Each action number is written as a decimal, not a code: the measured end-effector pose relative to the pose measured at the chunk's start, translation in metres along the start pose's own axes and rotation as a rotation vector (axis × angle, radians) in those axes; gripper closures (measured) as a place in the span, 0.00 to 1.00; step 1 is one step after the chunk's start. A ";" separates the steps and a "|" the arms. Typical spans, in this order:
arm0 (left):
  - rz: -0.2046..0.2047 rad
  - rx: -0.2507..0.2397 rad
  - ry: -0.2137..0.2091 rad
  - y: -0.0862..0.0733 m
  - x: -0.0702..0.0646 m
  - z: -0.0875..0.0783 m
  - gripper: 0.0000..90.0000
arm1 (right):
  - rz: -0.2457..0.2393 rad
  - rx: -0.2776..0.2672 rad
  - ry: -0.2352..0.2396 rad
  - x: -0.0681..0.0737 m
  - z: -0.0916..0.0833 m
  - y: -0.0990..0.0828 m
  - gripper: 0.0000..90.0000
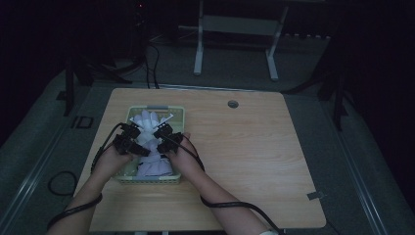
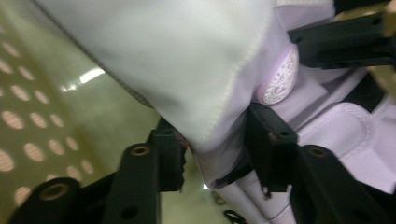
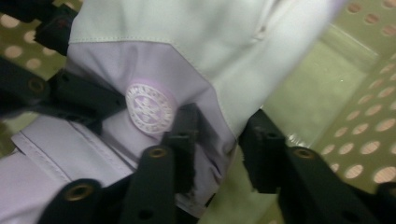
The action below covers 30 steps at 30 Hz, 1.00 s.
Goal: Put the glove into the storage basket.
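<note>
On the wooden bench (image 1: 244, 147), toward its 9 o'clock side, sits a pale green perforated basket (image 1: 179, 113), and inside it lies a white-and-lilac garment (image 1: 149, 164), bunched and partly lifted toward the basket's 12 o'clock end. Both of the person's hands reach in from the 6 o'clock edge, one on each side of the cloth, which suggests a two-sided pull to raise or spread the garment rather than drag it by one corner.

The left hand-held gripper (image 1: 128, 138) works at the garment's 9 o'clock side. In the left gripper view its jaws stand a moderate way apart with a fold of cloth (image 2: 219, 140) running down between them; the fabric appears to touch both inner faces, so I judge it pinched, though the grip looks loose and shallow. A round embroidered badge (image 2: 279, 77) sits just beyond, at about 1 o'clock from the jaws.

The right hand-held gripper (image 1: 166, 139) takes the 3 o'clock side. In the right gripper view its jaws likewise straddle a lilac fold (image 3: 215, 140) just beside the same badge (image 3: 149, 108), with the fabric filling the gap. Gripping near the badge and seam probably gives firmer, thicker material to hold; thin single layers could slip out.
</note>
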<state>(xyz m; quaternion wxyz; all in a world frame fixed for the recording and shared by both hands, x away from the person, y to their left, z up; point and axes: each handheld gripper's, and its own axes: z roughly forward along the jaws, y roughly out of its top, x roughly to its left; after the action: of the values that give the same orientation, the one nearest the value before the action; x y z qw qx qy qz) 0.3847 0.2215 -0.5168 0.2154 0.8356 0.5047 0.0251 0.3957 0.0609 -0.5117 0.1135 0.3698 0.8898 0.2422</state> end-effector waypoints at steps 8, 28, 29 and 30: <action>0.031 -0.123 0.108 -0.005 -0.009 -0.010 0.41 | 0.027 -0.106 0.056 -0.016 -0.016 -0.003 0.41; -0.015 -0.388 -0.002 -0.027 -0.026 -0.033 0.01 | -0.070 -0.319 0.271 -0.051 -0.065 -0.026 0.17; -0.017 -0.392 -0.010 -0.027 -0.028 -0.033 0.01 | -0.079 -0.324 0.275 -0.052 -0.068 -0.027 0.17; -0.013 -0.398 -0.012 -0.026 -0.031 -0.034 0.01 | -0.081 -0.327 0.273 -0.053 -0.069 -0.028 0.17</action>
<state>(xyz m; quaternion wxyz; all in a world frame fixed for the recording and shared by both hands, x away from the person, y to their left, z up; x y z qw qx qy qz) 0.3391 0.2170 -0.4910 0.3793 0.7734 0.4939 0.1181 0.3898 -0.0184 -0.4658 0.0602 0.2742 0.8598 0.4265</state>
